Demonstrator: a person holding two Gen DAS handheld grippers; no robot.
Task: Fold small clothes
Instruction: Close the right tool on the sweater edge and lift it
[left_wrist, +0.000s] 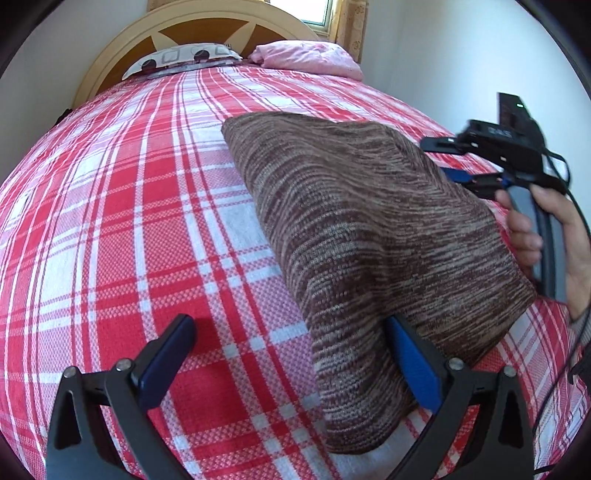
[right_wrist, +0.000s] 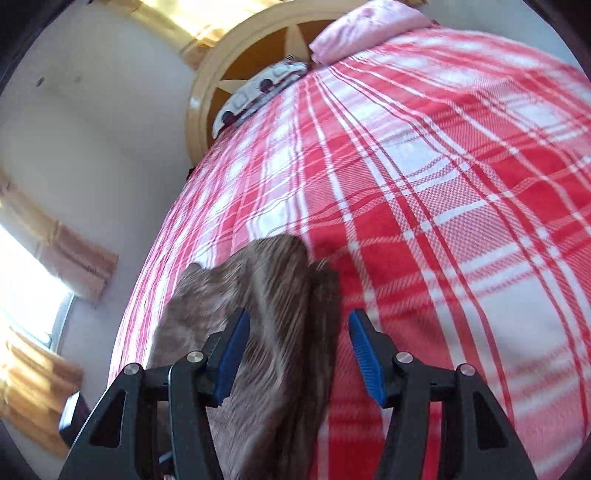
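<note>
- Bed (left_wrist: 147, 206): red-and-white plaid cover, soft and springy, so nothing firm to press against. Two pillows and a headboard sit at the far end, well apart from the work.
- Garment (left_wrist: 362, 236): brown-grey striped knit, lying on the bed right of centre in the left wrist view, already doubled into a thick wedge, with its near corner at the left tongs.
- Handling, judged: light, limp, thick knit. It likely drapes and sags when lifted, and folds stay rounded instead of creasing. The textured surface should grip the pads well with little slip. Not fragile, though loose yarn could snag on a pad edge.
- Where to hold, judged: pinch at edges or corners, through all the layers, so the stack moves as one. A mid-panel pinch would just bunch it.
- Left tongs (left_wrist: 288, 354): spread wide, holding nothing. Right pad touches or sits just under the garment's near edge, left pad rests over bare cover.
- Right tongs (right_wrist: 299, 350): half apart and opening. A raised fold of the garment stands between the pads, against or just beside the left pad and clear of the right, so no firm pinch. View is motion-blurred.
- Hand (left_wrist: 554, 236): grips the right tongs' handle beside the garment's right edge.
</note>
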